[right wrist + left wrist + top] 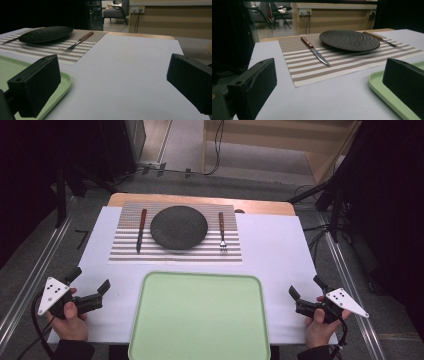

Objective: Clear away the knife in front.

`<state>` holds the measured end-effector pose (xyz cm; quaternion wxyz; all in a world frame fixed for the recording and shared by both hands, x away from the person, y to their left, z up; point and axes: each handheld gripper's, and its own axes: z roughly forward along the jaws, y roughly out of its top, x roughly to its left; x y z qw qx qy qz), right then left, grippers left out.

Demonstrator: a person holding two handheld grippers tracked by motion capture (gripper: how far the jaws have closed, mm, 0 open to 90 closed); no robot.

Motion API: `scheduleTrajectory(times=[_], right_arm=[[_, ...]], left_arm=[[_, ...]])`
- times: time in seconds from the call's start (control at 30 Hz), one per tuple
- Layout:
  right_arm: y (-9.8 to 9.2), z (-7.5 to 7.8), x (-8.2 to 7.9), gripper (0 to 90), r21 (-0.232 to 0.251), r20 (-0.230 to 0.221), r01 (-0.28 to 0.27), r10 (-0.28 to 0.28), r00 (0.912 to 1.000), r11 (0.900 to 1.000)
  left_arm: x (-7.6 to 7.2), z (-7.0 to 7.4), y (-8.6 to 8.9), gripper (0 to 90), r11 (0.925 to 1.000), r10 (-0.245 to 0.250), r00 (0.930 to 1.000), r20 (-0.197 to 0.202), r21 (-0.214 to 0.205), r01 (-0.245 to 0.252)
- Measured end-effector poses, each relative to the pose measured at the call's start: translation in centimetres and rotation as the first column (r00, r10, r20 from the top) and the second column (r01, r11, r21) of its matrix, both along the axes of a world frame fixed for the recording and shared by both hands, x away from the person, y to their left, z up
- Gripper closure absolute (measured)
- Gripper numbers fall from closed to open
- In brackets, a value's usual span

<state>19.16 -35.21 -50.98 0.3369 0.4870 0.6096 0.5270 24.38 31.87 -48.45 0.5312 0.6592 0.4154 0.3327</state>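
Observation:
A dark round plate [179, 227] [349, 40] [46, 33] lies in the middle of a striped placemat [175, 251] [342, 62] at the far side of the table. A wooden-handled knife [141, 229] [315, 50] lies left of the plate, a wooden-handled fork [221, 230] [79, 41] [380, 38] right of it. An empty light green tray [200, 317] [392, 96] [15, 72] sits near the front edge. My left gripper [90, 282] [332, 85] rests open at the tray's left, and my right gripper [305, 287] [112, 82] rests open at its right. Nothing is between either pair of jaws.
A white sheet [275, 255] covers most of the wooden table [200, 200]. Stands, cables and rails surround the table on the floor. Bare white surface lies between the tray and each gripper.

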Motion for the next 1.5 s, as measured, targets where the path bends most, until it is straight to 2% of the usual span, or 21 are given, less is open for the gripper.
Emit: scheduleTrajectory(times=[0.4, 0.43, 0.5, 0.53, 0.63, 0.73, 0.83, 0.87, 1.0, 1.23, 1.5], right_arm=[[0.1, 0.0, 0.2, 0.0, -0.008, -0.002, -0.002, 0.002, 1.0000, 1.0000], [0.1, 0.0, 0.2, 0.0, -0.008, -0.001, 0.000, 0.000, 1.0000, 1.0000], [0.1, 0.0, 0.2, 0.0, -0.011, -0.003, 0.000, 0.000, 1.0000, 0.9999], [0.2, 0.0, 0.2, 0.0, -0.011, -0.005, 0.000, 0.000, 1.0000, 0.9999], [0.1, -0.1, 0.2, 0.0, -0.006, -0.002, 0.001, -0.001, 1.0000, 1.0000], [0.1, -0.1, 0.2, 0.0, -0.006, -0.001, 0.001, -0.001, 1.0000, 1.0000], [0.2, -0.1, 0.2, 0.0, -0.013, -0.003, -0.001, 0.001, 1.0000, 0.9999], [0.2, -0.1, 0.1, 0.0, -0.012, -0.006, -0.002, 0.002, 1.0000, 0.9999], [0.3, -0.1, 0.2, 0.0, -0.016, -0.007, 0.001, -0.001, 1.0000, 0.9999], [0.2, -0.1, 0.3, 0.0, -0.013, -0.006, -0.006, 0.006, 1.0000, 0.9999], [0.3, -0.1, 0.3, 0.0, -0.013, -0.007, -0.007, 0.006, 1.0000, 0.9999]], left_arm=[[-0.3, 0.6, -0.4, 0.0, 0.9998, 0.009, 1.0000, 0.002, 0.020, -0.009], [-0.4, 0.8, -0.5, 0.0, 0.9997, 0.008, 0.9999, 0.008, 0.022, -0.008], [-0.7, 1.4, -0.7, 0.0, 0.9986, 0.042, 0.9984, 0.039, 0.030, -0.043], [-0.8, 1.7, -0.8, 0.0, 0.9988, 0.034, 0.9983, 0.047, 0.033, -0.035], [-0.9, 2.3, -1.3, 0.0, 0.9969, 0.027, 0.9981, 0.055, 0.072, -0.031], [-0.8, 2.6, -1.7, 0.0, 0.9964, 0.027, 0.9983, 0.051, 0.079, -0.031], [-0.5, 3.4, -2.3, 0.0, 0.9964, 0.039, 0.9987, 0.032, 0.074, -0.042], [-0.3, 4.0, -2.6, 0.0, 0.9966, 0.020, 0.9993, 0.031, 0.080, -0.022], [0.2, 5.1, -3.4, 0.0, 0.9954, -0.007, 0.9995, 0.030, 0.096, 0.004], [1.3, 5.8, -4.0, 0.0, 0.9958, -0.032, 0.9993, 0.017, 0.086, 0.031], [2.9, 6.8, -4.5, 0.0, 0.9945, -0.046, 0.9989, 0.002, 0.095, 0.045]])
